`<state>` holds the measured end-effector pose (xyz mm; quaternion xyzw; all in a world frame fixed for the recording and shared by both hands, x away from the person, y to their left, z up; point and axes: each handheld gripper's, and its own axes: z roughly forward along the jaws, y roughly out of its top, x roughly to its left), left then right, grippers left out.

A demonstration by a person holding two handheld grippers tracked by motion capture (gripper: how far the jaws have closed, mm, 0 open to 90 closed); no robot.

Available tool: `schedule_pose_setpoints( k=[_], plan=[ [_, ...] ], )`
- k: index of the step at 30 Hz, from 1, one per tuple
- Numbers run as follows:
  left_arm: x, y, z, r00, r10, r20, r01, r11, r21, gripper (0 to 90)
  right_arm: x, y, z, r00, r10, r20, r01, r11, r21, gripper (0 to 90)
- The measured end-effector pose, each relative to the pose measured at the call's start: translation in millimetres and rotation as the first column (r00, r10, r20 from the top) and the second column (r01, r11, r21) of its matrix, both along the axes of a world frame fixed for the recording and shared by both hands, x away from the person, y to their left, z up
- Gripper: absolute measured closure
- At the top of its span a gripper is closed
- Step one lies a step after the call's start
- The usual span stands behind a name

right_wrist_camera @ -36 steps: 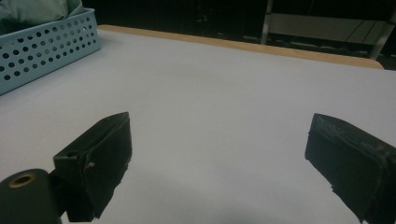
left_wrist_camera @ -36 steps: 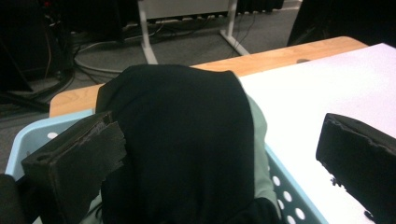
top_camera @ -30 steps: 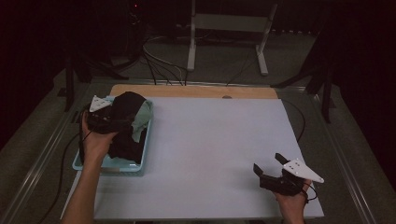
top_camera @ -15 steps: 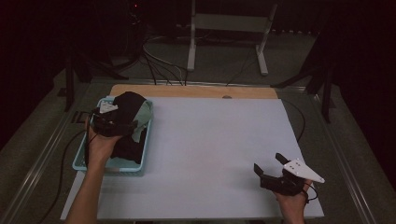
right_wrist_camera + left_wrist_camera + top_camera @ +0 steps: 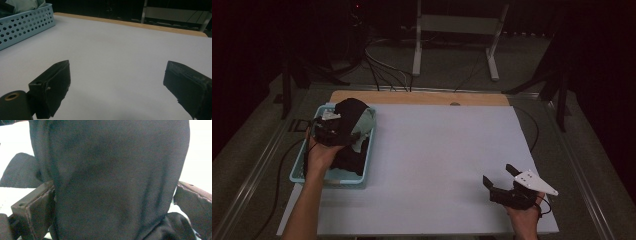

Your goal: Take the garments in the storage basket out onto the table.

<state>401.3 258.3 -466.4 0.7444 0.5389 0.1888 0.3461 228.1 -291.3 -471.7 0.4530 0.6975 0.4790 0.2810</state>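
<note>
Holding a black cloth [image 5: 120, 182] over a light-blue perforated basket [image 5: 299, 172] at the table's left edge: left gripper [image 5: 331, 131].

Item 1, black cloth: draped between the left gripper's jaws in the left gripper view, jaws set wide with the fabric bunched between them; whether they press it cannot be told. Item 2, pale green cloth [image 5: 364, 122]: in the basket, just beside the black one, with more dark fabric lying lower in the basket. Item 3, basket: rests on the white table surface [image 5: 437, 150], near its far left corner. Item 4, right gripper [image 5: 507, 187]: near the table's front right, well apart from the basket, jaws spread wide with nothing between them, grey plate on top. Item 5, wooden strip [image 5: 422, 97]: along the table's far edge.
</note>
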Motion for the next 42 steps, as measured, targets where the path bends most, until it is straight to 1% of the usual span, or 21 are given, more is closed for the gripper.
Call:
schedule_pose_setpoints(
  k=[1, 2, 5, 6, 8, 11, 12, 13, 14, 16, 17, 18, 19, 20, 23, 29, 30, 32, 36, 40, 42],
  plan=[
    [0.0, 0.0, 0.0, 1.0, 0.0, 0.0, 0.0, 1.0, 0.0, 0.0, 0.0, 0.0, 0.0, 1.0, 0.0, 0.0, 0.0, 1.0, 0.0, 7.0],
    [3.4, 1.7, -3.9, 0.999, 0.018, -0.041, -0.018, 0.9998, -0.006, 0.0, 0.1, -0.3, 0.0, 1.0, -0.001, -0.001, 0.001, 1.0, 0.001, 7.0],
    [6.0, 1.1, -7.4, 0.9953, 0.028, -0.093, -0.028, 0.9996, 0.0, 0.0, 0.2, -0.7, 0.0, 1.0, -0.001, -0.001, 0.001, 1.0, 0.003, 7.0],
    [6.0, 1.1, -7.4, 0.9953, 0.028, -0.093, -0.028, 0.9996, 0.0, 0.0, 0.2, -0.7, 0.0, 1.0, -0.001, -0.001, 0.001, 1.0, 0.003, 7.0],
    [7.5, 0.2, -10.1, 0.9916, 0.034, -0.125, -0.034, 0.9994, 0.001, 0.0, 0.3, -0.5, -0.2, 1.0, 0.0, -0.002, 0.0, 1.0, 0.002, 7.0],
    [10.6, -0.2, -15.9, 0.9809, 0.059, -0.185, -0.06, 0.9982, 0.004, 0.1, 0.3, -0.3, -0.3, 1.0, 0.0, -0.003, 0.0, 1.0, 0.003, 7.0],
    [10.9, -0.1, -17.4, 0.9788, 0.077, -0.19, -0.077, 0.997, 0.005, 3.6, 0.3, -0.4, -0.3, 1.0, 0.0, -0.003, 0.0, 1.0, 0.002, 7.0],
    [10.9, -0.1, -17.4, 0.9788, 0.077, -0.19, -0.077, 0.997, 0.005, 11.1, 0.3, -0.4, -0.3, 1.0, 0.0, -0.003, 0.0, 1.0, 0.002, 7.0],
    [11.5, 1.0, -17.0, 0.9754, 0.091, -0.201, -0.093, 0.9957, -0.001, 25.6, 0.5, -0.9, -0.3, 1.0, 0.0, -0.003, 0.0, 1.0, 0.003, 7.0],
    [10.9, 1.3, -14.5, 0.975, 0.09, -0.203, -0.091, 0.9958, 0.005, 41.8, 0.6, -1.0, -0.4, 1.0, 0.001, -0.003, -0.001, 1.0, 0.003, 7.0],
    [10.9, 2.2, -12.5, 0.9729, 0.091, -0.212, -0.094, 0.9955, -0.006, 48.5, 0.6, -1.0, -0.4, 1.0, 0.001, -0.003, -0.001, 1.0, 0.003, 7.0],
    [10.9, 2.2, -12.5, 0.9729, 0.091, -0.212, -0.094, 0.9955, -0.006, 53.7, 0.6, -1.0, -0.4, 1.0, 0.001, -0.003, -0.001, 1.0, 0.003, 7.0],
    [10.9, 2.2, -12.5, 0.9729, 0.091, -0.212, -0.094, 0.9955, -0.006, 53.7, 0.8, -1.0, -0.5, 1.0, 0.002, -0.003, -0.002, 1.0, 0.002, 7.0],
    [9.6, 5.4, -8.0, 0.9719, 0.103, -0.212, -0.11, 0.9936, -0.024, 62.0, 1.0, -0.9, -0.7, 1.0, 0.002, -0.004, -0.002, 1.0, 0.0, 7.0],
    [7.4, 6.3, -4.4, 0.9768, 0.107, -0.186, -0.114, 0.9931, -0.028, 67.0, 0.9, -0.7, -0.7, 1.0, 0.003, -0.005, -0.003, 1.0, 0.0, 7.0],
    [1.9, 7.5, 5.4, 0.9859, 0.106, -0.13, -0.113, 0.9922, -0.052, 68.8, 1.0, -1.5, -0.7, 1.0, 0.002, -0.004, -0.002, 1.0, 0.001, 7.0],
    [1.9, 7.5, 5.4, 0.9859, 0.106, -0.13, -0.113, 0.9922, -0.052, 68.9, 1.0, -1.4, -0.7, 1.0, 0.002, -0.004, -0.002, 1.0, 0.001, 7.0],
    [-1.8, 8.3, 10.9, 0.9896, 0.102, -0.102, -0.108, 0.9926, -0.057, 69.0, 1.0, -1.4, -0.7, 1.0, 0.003, -0.004, -0.003, 1.0, 0.0, 7.0],
    [-6.9, 12.0, 17.7, 0.9928, 0.101, -0.065, -0.106, 0.9909, -0.083, 69.2, 0.9, -1.5, -0.6, 1.0, 0.003, -0.004, -0.003, 1.0, 0.001, 7.0],
    [-12.4, 13.4, 26.3, 0.9958, 0.088, -0.025, -0.09, 0.9924, -0.083, 69.3, 0.9, -1.5, -0.7, 1.0, 0.002, -0.004, -0.002, 1.0, 0.002, 7.0],
    [-13.6, 13.4, 29.0, 0.9963, 0.084, -0.018, -0.085, 0.9928, -0.085, 69.3, 1.0, -1.4, -0.7, 1.0, 0.002, -0.005, -0.002, 1.0, 0.002, 7.0]
  ],
)
